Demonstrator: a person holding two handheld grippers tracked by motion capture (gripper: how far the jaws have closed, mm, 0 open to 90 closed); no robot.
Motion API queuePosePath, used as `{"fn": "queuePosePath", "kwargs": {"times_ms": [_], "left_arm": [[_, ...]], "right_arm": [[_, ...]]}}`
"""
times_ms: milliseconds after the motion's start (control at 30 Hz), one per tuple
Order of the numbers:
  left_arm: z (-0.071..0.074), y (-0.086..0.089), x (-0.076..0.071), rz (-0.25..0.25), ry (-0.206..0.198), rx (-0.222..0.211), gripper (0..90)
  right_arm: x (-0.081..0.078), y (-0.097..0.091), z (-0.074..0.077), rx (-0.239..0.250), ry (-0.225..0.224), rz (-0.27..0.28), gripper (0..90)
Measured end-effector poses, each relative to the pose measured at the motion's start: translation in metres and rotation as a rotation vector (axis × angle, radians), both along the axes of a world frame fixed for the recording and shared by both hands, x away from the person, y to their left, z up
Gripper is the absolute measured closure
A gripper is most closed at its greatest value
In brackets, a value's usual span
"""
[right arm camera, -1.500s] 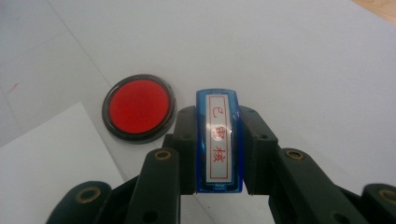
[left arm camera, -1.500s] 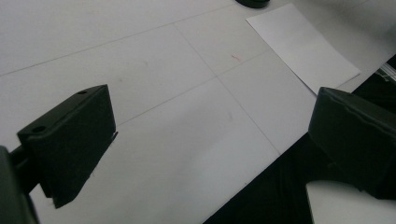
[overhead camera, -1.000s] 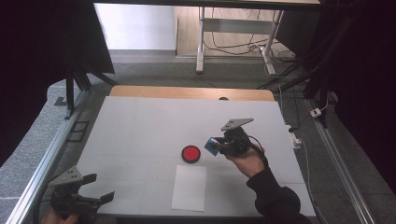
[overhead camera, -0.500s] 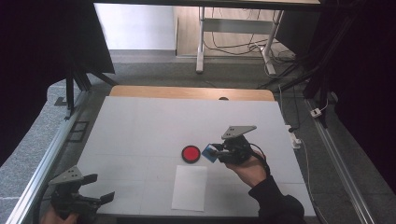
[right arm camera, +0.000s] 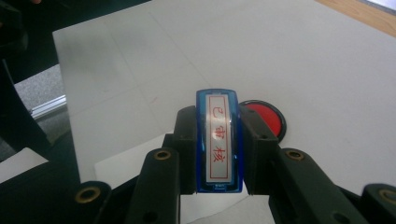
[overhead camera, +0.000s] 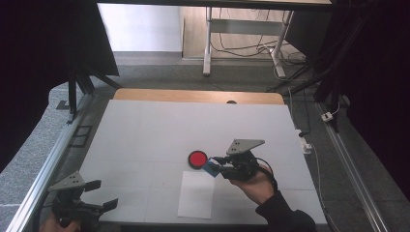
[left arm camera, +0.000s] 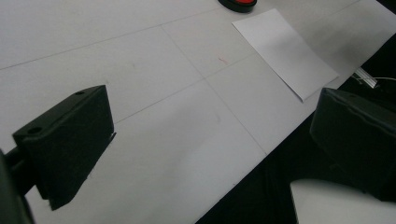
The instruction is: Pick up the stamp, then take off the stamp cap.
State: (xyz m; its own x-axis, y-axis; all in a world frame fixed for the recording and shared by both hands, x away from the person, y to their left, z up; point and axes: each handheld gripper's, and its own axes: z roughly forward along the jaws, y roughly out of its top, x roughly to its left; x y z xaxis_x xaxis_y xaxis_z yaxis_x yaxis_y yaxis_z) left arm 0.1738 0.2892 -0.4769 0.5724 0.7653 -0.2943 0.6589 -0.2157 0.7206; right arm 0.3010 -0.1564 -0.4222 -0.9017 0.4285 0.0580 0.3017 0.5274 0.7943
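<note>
At the left, the left gripper [overhead camera: 99,195] hangs over the near left corner of the white table [overhead camera: 145,130], its fingers [left arm camera: 65,144] spread wide with nothing between them; bare tabletop lies ahead of them, and the sheet of white paper [overhead camera: 196,193] lies well off beyond their tips.

Further right, that paper lies flat near the table's front edge, just below and ahead of the right gripper's fingertips. Beside its far edge sits the round red ink pad [overhead camera: 197,158] in its black case, just past the fingertips and a little to one side.

At the right, the right gripper [overhead camera: 216,167] pinches a blue rectangular stamp [right arm camera: 219,140] between both fingers, its label with red characters facing the camera. The stamp sits squarely in the grip, held above the paper's upper corner, close to the ink pad.

As a judgement, the risks from here are these: the smooth plastic body could slip or twist in the fingers under downward pressure, smearing the print; the loose, unheld paper could slide or lift with the stamp; and a careless sweep could knock the ink pad.
</note>
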Motion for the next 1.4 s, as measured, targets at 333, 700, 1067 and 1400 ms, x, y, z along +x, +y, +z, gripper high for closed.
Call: {"fn": "queuePosePath", "kwargs": {"times_ms": [333,700,1067,1400], "left_arm": [[0.001,-0.001,-0.001,-0.010,-0.010,-0.002,0.0],[0.003,-0.010,0.003,-0.082,-0.025,0.004,1.6],[0.004,-0.038,0.020,-0.169,-0.076,0.014,0.0],[0.005,-0.066,0.038,-0.282,-0.095,0.036,0.1]], "right_arm": [[-0.011,0.005,-0.001,-0.021,-0.019,0.042,71.7],[-0.012,0.004,0.002,-0.013,-0.014,0.040,71.7],[-0.016,0.000,0.006,0.001,-0.013,0.050,71.7],[-0.021,0.001,0.008,-0.010,-0.039,0.081,71.7]]}}
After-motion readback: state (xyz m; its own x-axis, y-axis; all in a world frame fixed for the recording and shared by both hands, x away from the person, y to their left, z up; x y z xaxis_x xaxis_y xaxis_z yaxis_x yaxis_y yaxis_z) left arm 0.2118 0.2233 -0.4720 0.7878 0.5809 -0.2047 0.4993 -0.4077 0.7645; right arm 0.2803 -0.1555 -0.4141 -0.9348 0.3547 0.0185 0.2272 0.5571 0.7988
